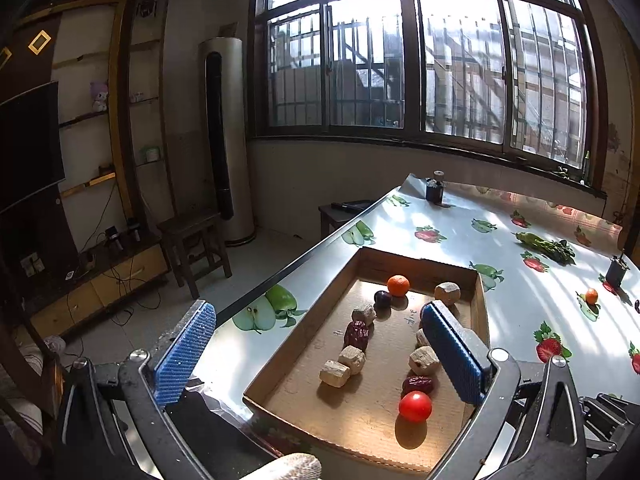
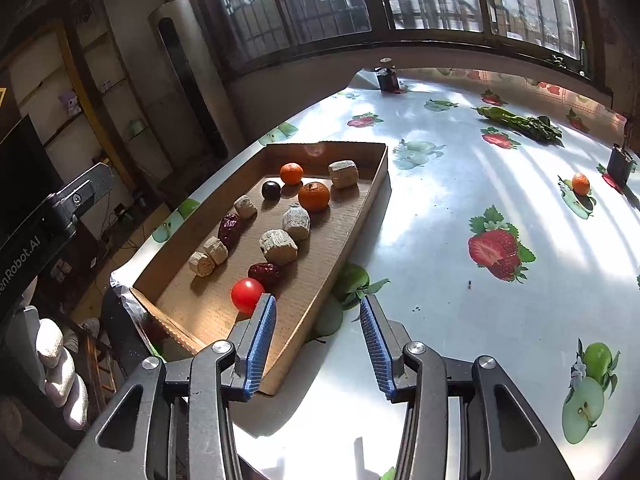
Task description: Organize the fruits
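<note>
A cardboard tray (image 1: 482, 304) (image 2: 372, 184) lies on the table's left part. In it are a red tomato (image 1: 415, 406) (image 2: 247, 295), two oranges (image 2: 314, 196) (image 2: 291, 173), a dark plum (image 1: 383, 298) (image 2: 271, 190), red dates (image 1: 357, 333) (image 2: 264, 273) and several beige blocks (image 1: 335, 373) (image 2: 278, 246). A loose orange (image 1: 591, 295) (image 2: 580, 183) sits on the table at the right. My left gripper (image 1: 320, 348) is open and empty above the tray's near left. My right gripper (image 2: 318, 344) is open and empty over the tray's near right edge.
The table has a fruit-print cloth (image 2: 496, 252). A green vegetable bundle (image 1: 546, 246) (image 2: 520, 122) lies at the far right. Small dark holders (image 1: 435, 190) (image 2: 620, 164) stand on the table. A stool (image 1: 194, 240) and a tall air conditioner (image 1: 226, 136) stand left of the table.
</note>
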Motion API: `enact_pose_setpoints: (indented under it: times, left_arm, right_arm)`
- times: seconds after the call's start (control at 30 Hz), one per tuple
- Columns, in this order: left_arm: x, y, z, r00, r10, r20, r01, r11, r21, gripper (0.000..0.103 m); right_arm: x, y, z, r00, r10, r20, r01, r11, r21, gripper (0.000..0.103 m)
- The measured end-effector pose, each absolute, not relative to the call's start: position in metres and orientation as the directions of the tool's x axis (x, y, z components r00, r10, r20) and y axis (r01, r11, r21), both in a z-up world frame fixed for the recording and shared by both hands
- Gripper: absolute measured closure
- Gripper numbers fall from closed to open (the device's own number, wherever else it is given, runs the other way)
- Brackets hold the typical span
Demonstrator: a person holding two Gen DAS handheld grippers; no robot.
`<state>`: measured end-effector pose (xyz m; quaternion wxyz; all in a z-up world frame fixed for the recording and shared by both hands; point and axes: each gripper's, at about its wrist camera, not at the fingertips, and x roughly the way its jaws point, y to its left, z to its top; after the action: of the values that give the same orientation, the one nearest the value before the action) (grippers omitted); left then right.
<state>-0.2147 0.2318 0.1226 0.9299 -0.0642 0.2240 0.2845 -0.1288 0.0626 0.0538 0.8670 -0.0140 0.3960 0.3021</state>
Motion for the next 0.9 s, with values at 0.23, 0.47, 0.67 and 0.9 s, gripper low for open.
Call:
enact_pose_setpoints:
  times: [0.23, 0.47, 0.67, 0.9]
  left_arm:
    - [-0.205, 0.235, 0.109, 0.725, 0.435, -0.534, -0.530, 0.848, -0.028, 0.000]
    - [-0.199, 0.237, 0.097, 0.718, 0.395, -0.573, -0.506, 0.862, -0.040, 0.000]
    - [-0.197, 0.240, 0.094, 0.715, 0.391, -0.580, -0.505, 0.862, -0.041, 0.000]
    - [-0.190, 0.248, 0.086, 0.699, 0.376, -0.609, -0.506, 0.861, -0.049, 0.000]
  right_arm:
    - [-0.128, 0.062, 0.051, 0.510, 0.493, -0.705, -0.527, 0.826, 0.197, 0.053]
    - [-0.127, 0.070, 0.047, 0.510, 0.469, -0.721, -0.528, 0.833, 0.167, 0.053]
    - [-0.126, 0.075, 0.045, 0.511, 0.456, -0.729, -0.529, 0.835, 0.152, 0.053]
    - [-0.127, 0.084, 0.044, 0.518, 0.446, -0.731, -0.545, 0.830, 0.120, 0.053]
